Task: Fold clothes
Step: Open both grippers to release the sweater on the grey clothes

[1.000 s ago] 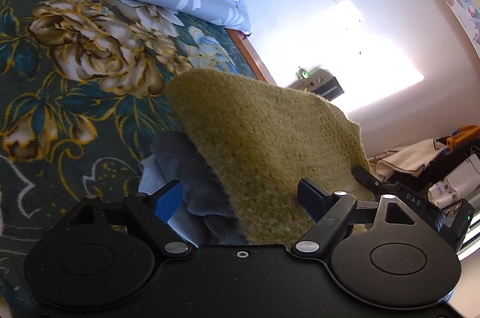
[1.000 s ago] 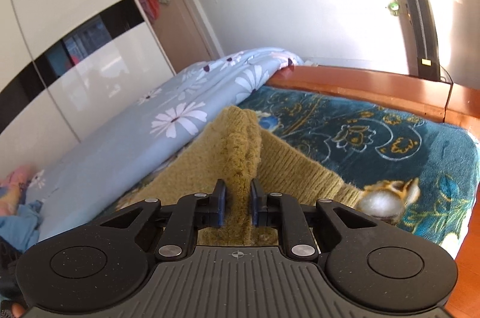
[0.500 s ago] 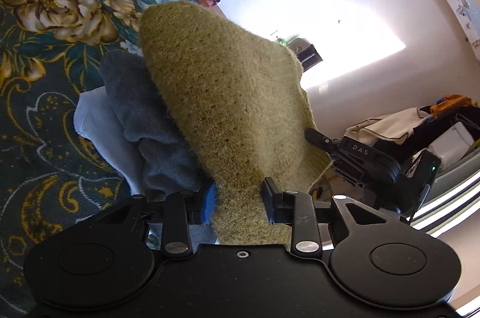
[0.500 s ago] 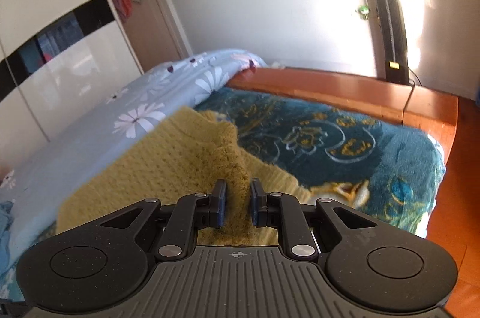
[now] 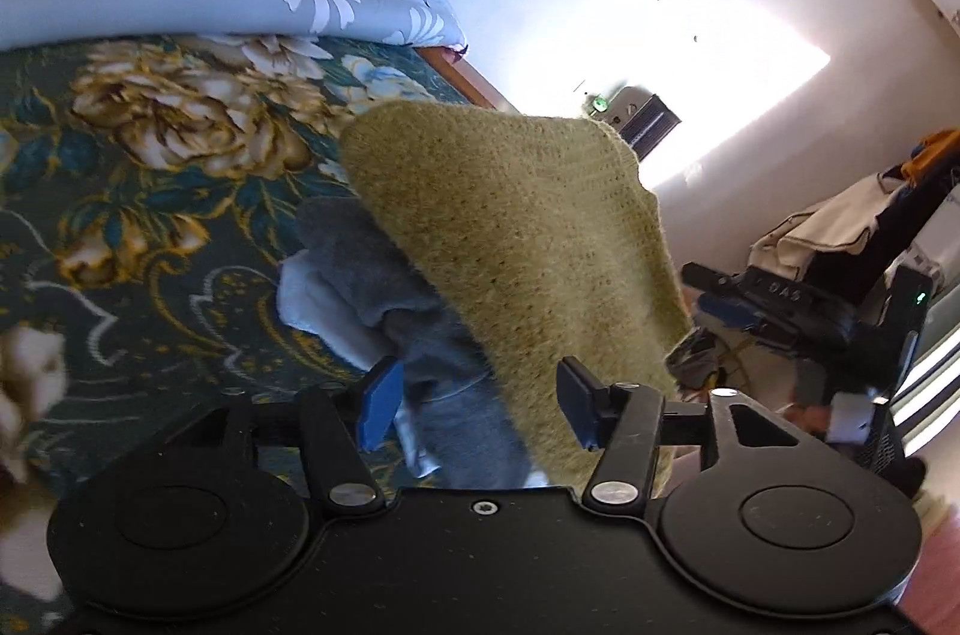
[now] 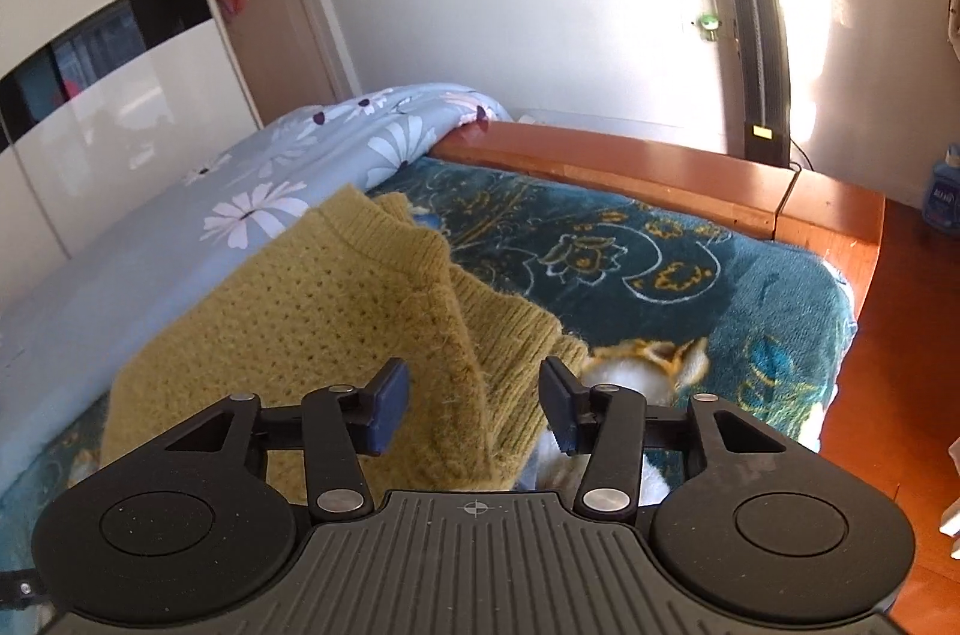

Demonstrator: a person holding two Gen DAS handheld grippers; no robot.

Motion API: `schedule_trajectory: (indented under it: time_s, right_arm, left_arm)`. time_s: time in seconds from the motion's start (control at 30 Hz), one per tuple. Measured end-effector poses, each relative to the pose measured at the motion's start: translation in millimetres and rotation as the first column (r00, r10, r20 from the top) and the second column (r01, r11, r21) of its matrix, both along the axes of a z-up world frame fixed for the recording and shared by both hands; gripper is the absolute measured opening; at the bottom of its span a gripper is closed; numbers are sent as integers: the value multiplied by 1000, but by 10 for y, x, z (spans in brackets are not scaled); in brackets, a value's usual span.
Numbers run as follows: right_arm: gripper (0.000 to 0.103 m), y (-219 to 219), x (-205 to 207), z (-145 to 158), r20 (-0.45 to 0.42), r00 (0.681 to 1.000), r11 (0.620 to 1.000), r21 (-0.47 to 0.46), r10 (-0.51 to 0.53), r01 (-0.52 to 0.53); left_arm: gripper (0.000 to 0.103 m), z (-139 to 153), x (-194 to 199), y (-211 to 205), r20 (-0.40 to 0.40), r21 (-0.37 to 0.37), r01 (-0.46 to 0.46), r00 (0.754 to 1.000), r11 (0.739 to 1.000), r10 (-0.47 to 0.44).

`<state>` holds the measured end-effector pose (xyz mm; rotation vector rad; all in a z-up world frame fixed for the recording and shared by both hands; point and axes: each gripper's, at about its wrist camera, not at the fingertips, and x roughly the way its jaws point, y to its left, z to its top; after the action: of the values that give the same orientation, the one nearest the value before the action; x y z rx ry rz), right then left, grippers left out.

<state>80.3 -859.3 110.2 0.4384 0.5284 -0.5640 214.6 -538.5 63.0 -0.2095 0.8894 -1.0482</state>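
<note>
Sweater (image 6: 336,311), mustard knit, lies bunched on the bed (image 6: 690,275); I am opening both the left gripper (image 5: 477,404) and right gripper (image 6: 474,404), releasing it so the fold can settle.

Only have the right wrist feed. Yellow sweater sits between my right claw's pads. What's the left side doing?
Observer: The left claw is opening. The sweater edge lies between its pads, not pinched.
Operator: Anything under the sweater? I can't see beneath it.
Observer: Yes, a grey garment is bunched under it, on the floral blanket.
Operator: Just that one?
Observer: No, a pale blue piece sticks out from under the grey one.
</note>
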Motion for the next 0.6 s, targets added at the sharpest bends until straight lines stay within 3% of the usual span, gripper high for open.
schedule_trajectory:
  time_s: [0.1,0.23,0.27,0.43,0.6]
  right_arm:
    - [83,360,-102,181,-5,999,997,-63,39,-39]
    - [93,1017,-150,291,-49,988,979,-136,143,-149]
    - [103,1194,-157,292,-56,985,975,-138,166,-172]
    - [103,2089,-152,241,-52,962,956,-110,270,-274]
    - [103,3064,-44,99,-41,929,925,-81,369,-371]
  left_arm:
    - [72,20,-78,455,72,66,-51,996,997,46]
    - [83,49,-180,1214,123,137,-141,985,981,124]
    - [85,64,-204,1401,129,151,-164,981,975,145]
    - [99,139,-402,2329,168,176,-299,948,938,271]
    - [101,236,-723,3162,301,194,-410,890,891,343]
